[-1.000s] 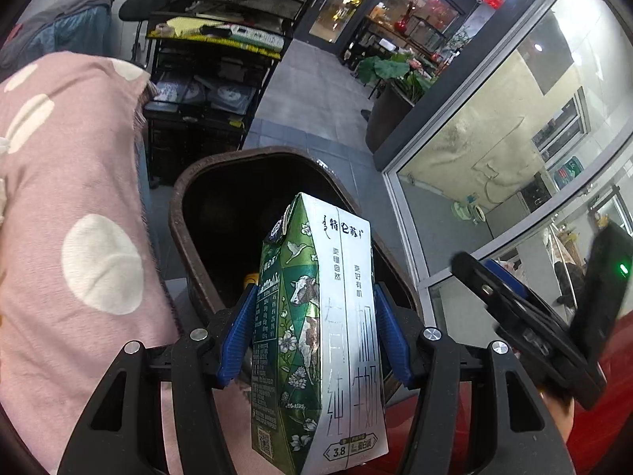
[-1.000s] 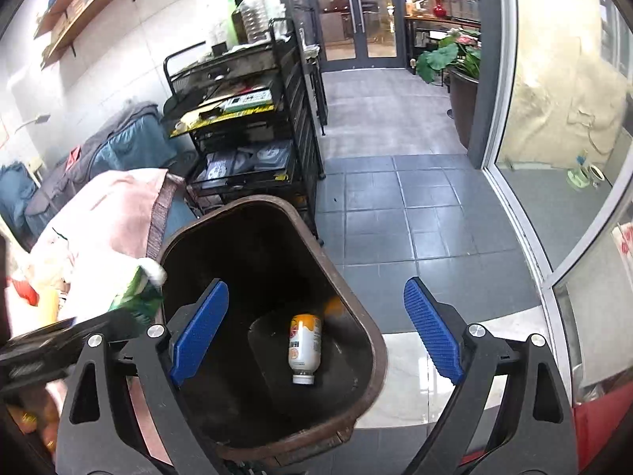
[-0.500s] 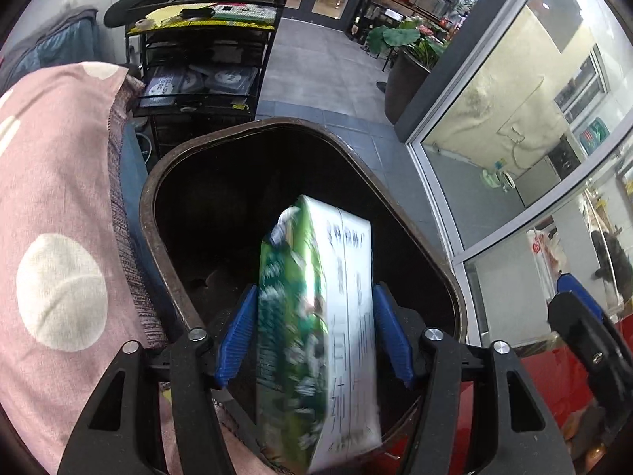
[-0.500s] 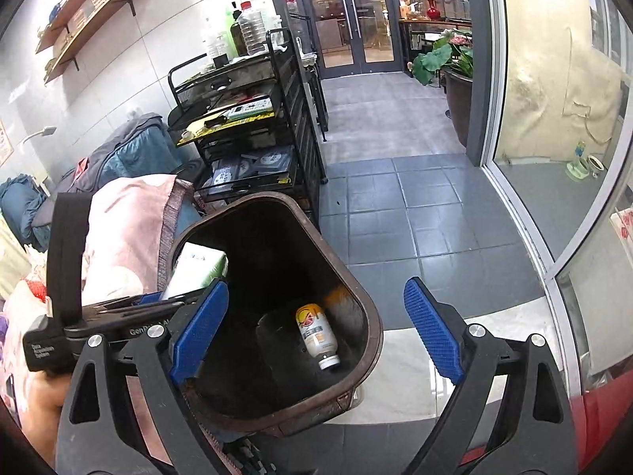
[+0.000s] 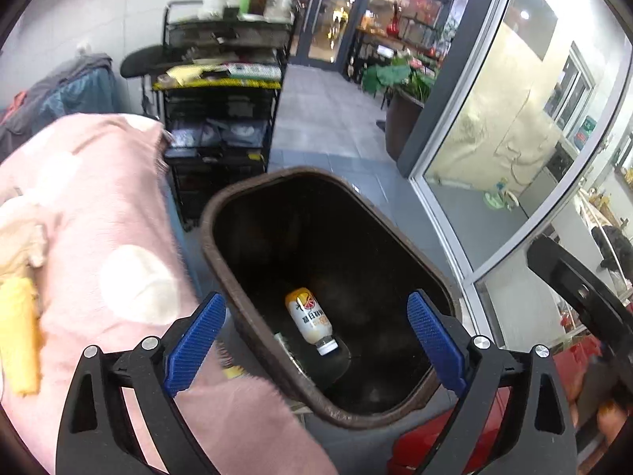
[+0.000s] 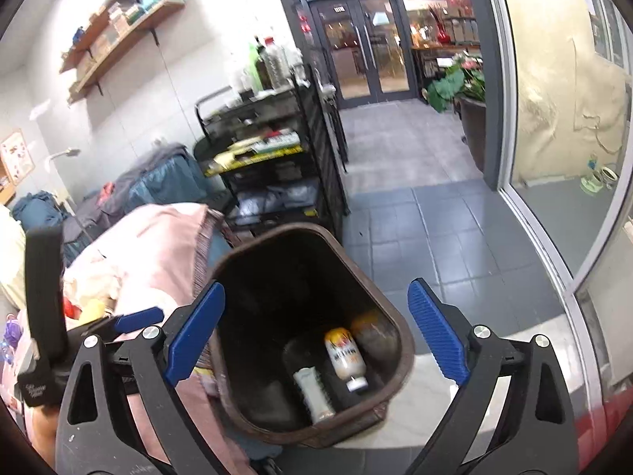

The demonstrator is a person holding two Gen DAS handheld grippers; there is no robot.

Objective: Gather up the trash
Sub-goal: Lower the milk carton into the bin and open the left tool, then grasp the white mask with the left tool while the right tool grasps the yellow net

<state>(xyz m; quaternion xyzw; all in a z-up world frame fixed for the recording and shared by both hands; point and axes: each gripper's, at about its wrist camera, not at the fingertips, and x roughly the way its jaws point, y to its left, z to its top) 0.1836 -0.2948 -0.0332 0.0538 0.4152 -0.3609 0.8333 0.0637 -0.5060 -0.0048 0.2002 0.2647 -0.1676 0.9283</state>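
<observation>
A brown trash bin stands open on the floor below both grippers. At its bottom lies an orange-and-white bottle, cap toward me. In the right wrist view the same bottle lies beside a milk carton, which rests flat on the floor of the bin. My left gripper hangs over the bin's mouth, its jaws opening wide with nothing between them. The right gripper is open and empty too, above the bin's near rim. From the right wrist, one blue left fingertip shows at the left.
A pink blanket with pale dots covers a surface left of the bin, a yellow thing on it. A black wire cart stands behind. A glass wall and a planter lie to the right, a grey tiled floor beyond.
The left gripper let go of the green-and-white carton, which dropped into the bin. Its jaws spread wide. The right gripper stayed open and shifted slightly over the bin.
</observation>
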